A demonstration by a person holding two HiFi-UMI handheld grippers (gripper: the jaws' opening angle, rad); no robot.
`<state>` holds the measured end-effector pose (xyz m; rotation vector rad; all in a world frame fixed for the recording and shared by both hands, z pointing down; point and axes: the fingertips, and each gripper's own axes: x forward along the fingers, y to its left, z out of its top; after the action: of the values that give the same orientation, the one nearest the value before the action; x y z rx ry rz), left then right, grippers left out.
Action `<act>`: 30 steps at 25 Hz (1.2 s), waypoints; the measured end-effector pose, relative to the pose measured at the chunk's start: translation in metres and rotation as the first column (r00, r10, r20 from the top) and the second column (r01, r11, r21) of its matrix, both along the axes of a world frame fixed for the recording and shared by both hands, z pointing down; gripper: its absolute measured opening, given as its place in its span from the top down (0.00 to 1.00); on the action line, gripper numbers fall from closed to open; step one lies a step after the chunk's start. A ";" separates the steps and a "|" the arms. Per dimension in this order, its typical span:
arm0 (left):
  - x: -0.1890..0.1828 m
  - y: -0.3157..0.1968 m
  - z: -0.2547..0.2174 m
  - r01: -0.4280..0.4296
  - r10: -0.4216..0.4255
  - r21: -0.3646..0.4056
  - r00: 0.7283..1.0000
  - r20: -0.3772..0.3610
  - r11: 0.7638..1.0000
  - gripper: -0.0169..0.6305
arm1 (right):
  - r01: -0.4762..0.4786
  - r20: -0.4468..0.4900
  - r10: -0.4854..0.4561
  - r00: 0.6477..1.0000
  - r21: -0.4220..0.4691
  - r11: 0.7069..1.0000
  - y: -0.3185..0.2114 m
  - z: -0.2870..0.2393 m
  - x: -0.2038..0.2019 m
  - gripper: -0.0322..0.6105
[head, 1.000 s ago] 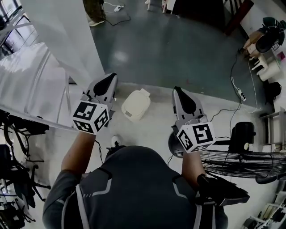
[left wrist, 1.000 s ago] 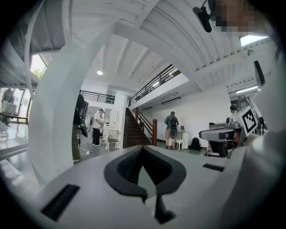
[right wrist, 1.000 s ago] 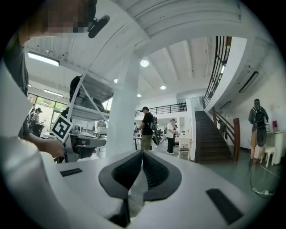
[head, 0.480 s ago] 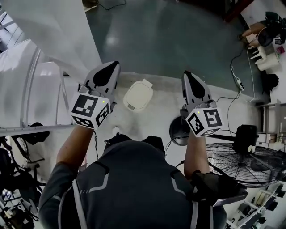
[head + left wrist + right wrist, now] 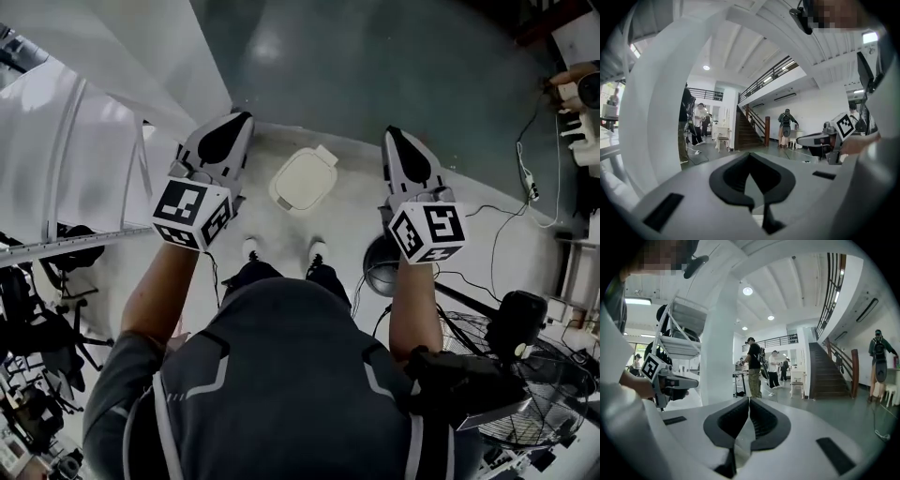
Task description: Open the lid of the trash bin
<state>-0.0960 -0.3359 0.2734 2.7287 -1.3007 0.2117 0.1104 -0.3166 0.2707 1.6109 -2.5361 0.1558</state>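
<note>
Two grippers, both pinched fully closed with nothing between the jaws. The left gripper (image 5: pixel 240 119) and right gripper (image 5: pixel 393 133) are held out in front, pointing nearly level. Each gripper view just looks across the room at stairs and people, with no bin in sight.

The trash bin (image 5: pixel 302 180) sits on the floor (image 5: pixel 375 75) between the two grippers as the head view shows it. It's just ahead of the person's shoes (image 5: pixel 249 248) and well below the hands, I'd say. Its pale lid (image 5: pixel 296 186) looks fully down, so the opening hasn't started.

Stuff I'd worry about:
- Closed jaws can't pinch a lid edge, so one has to open on the way down.
- The bin looks light. Pushing or prying from one side could slide or tip it instead of lifting the lid.
- A small tab (image 5: pixel 325 155) sits on the far rim. I can't tell if it's the hinge or a catch, and lifting at the wrong edge gets nowhere.
- Bending down means working near a dark round base (image 5: pixel 378 258) and a cable (image 5: pixel 525 167) on the right, so there's a snag risk.

Counts: two grippers, two marker cubes (image 5: pixel 192 216), one bin, one lid, two shoes and one floor fan (image 5: pixel 539 375).
</note>
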 end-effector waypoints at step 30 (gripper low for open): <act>0.025 0.053 0.435 -0.196 0.346 -0.336 0.806 0.480 0.921 0.96 | 0.108 -0.171 -0.226 0.959 -0.516 0.850 0.011 0.413 -0.085 0.90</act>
<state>-0.0713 -0.2828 0.7084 2.6871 -0.8527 1.1608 0.0252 -0.3054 0.6841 1.1277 -2.1982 0.5339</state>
